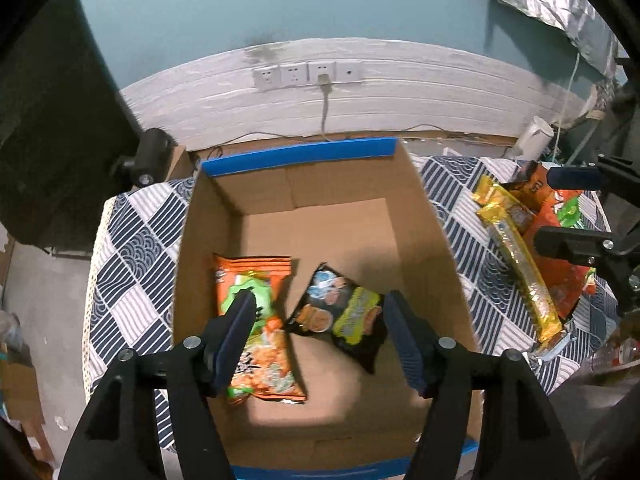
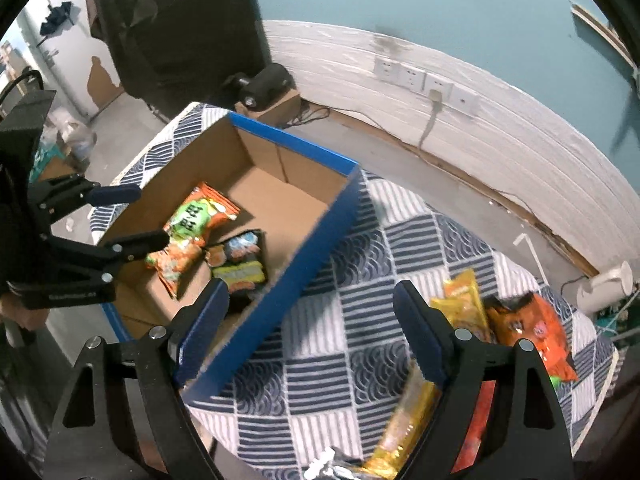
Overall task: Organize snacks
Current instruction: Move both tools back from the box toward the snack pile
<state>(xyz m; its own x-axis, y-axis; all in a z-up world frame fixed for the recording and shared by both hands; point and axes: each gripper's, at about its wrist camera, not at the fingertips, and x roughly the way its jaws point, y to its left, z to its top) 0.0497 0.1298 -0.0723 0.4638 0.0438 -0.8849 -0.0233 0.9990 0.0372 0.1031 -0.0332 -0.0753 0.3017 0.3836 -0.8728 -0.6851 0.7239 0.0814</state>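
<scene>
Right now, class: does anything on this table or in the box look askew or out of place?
Mildly. In the cardboard box, the orange packet and the black packet lie at different angles, not lined up. Outside, more snacks sit in a loose overlapping heap on the checked cloth. Nothing looks spilled or torn.

- The left gripper (image 1: pixel 320 312) points steeply downward, its jaws spread wide with nothing between the pads.
- The right gripper (image 2: pixel 310 304) also tilts downward, jaws wide apart, gripping nothing.
</scene>
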